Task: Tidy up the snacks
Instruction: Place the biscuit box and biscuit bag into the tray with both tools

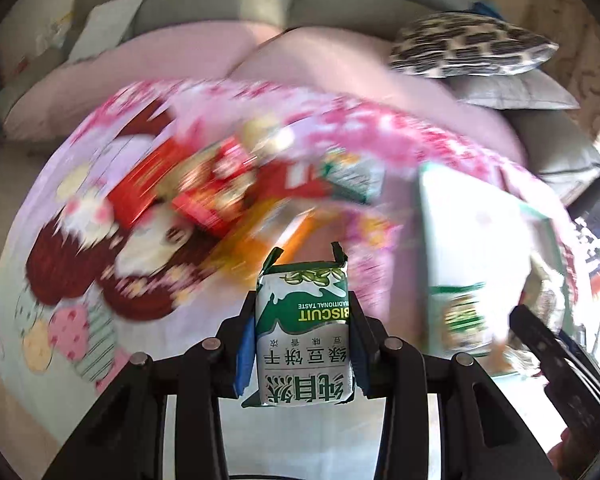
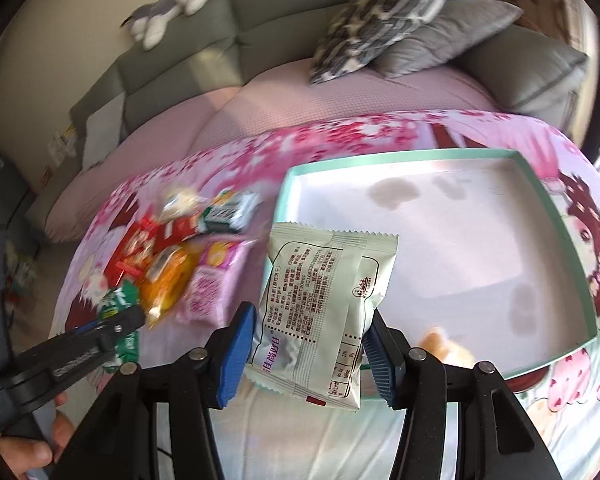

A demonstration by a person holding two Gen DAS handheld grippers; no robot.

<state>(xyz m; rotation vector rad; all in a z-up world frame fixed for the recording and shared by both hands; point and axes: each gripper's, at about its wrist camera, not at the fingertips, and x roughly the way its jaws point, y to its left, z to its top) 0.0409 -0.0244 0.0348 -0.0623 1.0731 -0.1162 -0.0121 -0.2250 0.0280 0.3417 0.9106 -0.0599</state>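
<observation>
My left gripper (image 1: 302,346) is shut on a green-and-white biscuit pack (image 1: 304,320), held upright between the blue pads above the printed cloth. From the right wrist view, the same left gripper (image 2: 134,318) shows at lower left with the green pack (image 2: 118,304) in it. My right gripper (image 2: 310,354) is shut on a pale snack packet (image 2: 324,304) with its printed back facing the camera, at the near left edge of the white box (image 2: 400,158). The pile of loose snacks (image 2: 180,256) lies left of the box, and appears blurred in the left wrist view (image 1: 220,188).
The mint-rimmed box (image 1: 480,232) holds a small orange item (image 2: 448,348) near its front. A pink and cartoon-print cloth (image 2: 380,136) covers the surface. Behind stand a grey sofa (image 2: 260,32), patterned and grey cushions (image 2: 380,20) and a plush toy (image 2: 172,4). A hand (image 2: 28,452) grips the left tool.
</observation>
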